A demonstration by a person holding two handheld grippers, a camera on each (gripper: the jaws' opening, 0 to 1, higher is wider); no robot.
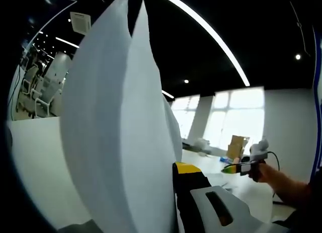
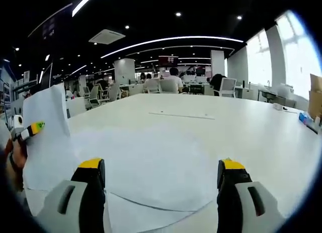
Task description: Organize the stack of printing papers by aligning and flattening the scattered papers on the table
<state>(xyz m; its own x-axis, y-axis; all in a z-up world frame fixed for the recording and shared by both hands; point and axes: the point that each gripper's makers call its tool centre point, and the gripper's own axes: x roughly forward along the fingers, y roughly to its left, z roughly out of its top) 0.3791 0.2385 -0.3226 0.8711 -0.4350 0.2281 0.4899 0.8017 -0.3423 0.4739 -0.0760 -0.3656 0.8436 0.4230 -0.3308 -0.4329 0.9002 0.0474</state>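
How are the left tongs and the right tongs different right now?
The left tongs are shut on a white sheet, holding it upright; the right tongs are wide open and empty. The right tongs hover over papers lying flat on the table; the left tongs' sheet stands curved. Both have yellow tips.

Papers (image 1: 121,132) upright between left gripper (image 1: 151,203) jaws; more sheets (image 2: 151,167) flat on table (image 2: 241,127).

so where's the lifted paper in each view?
Left gripper view: the lifted paper stands upright at centre-left, clamped in the left tool.
Right gripper view: far left, raised above the white table.
Shared landmark: the white table.
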